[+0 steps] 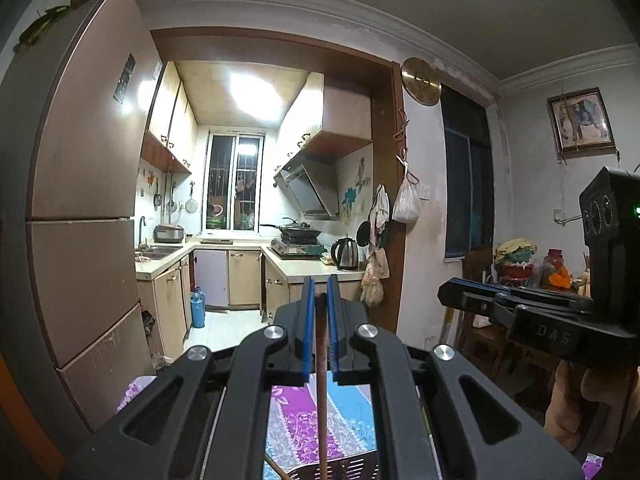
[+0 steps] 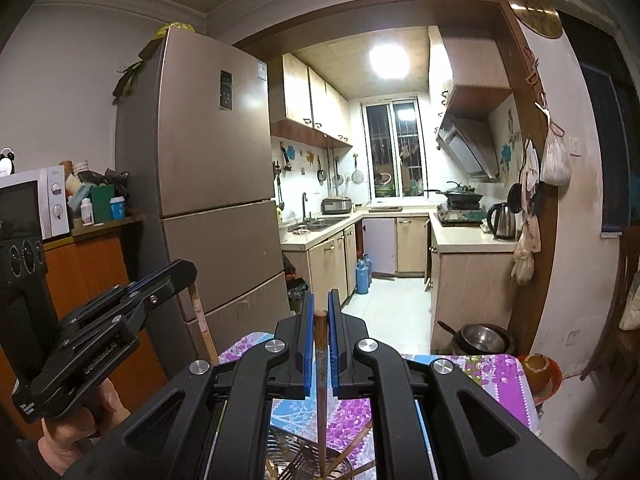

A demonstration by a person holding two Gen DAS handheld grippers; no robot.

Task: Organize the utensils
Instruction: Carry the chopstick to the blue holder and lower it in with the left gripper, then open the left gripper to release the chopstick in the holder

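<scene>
In the left wrist view my left gripper [image 1: 319, 285] is shut on a thin brown chopstick [image 1: 322, 420] that stands upright between the blue pads. Its lower end reaches down toward a slotted metal drainer [image 1: 340, 468]. In the right wrist view my right gripper [image 2: 320, 299] is shut on another brown chopstick [image 2: 321, 328], also upright. A wire metal basket [image 2: 292, 458] with further chopsticks [image 2: 354, 442] lies below it. Each gripper also shows in the other's view, held in a hand: the right gripper [image 1: 450, 294] to the right, the left gripper [image 2: 182, 271] to the left.
A table with a purple floral cloth [image 2: 492, 376] lies under both grippers. An orange cup [image 2: 536, 366] stands at its right corner. A tall fridge [image 2: 208, 184] is to the left, a microwave [image 2: 36, 204] beside it. Pots [image 2: 480, 338] sit on the floor by the kitchen counter [image 2: 472, 240].
</scene>
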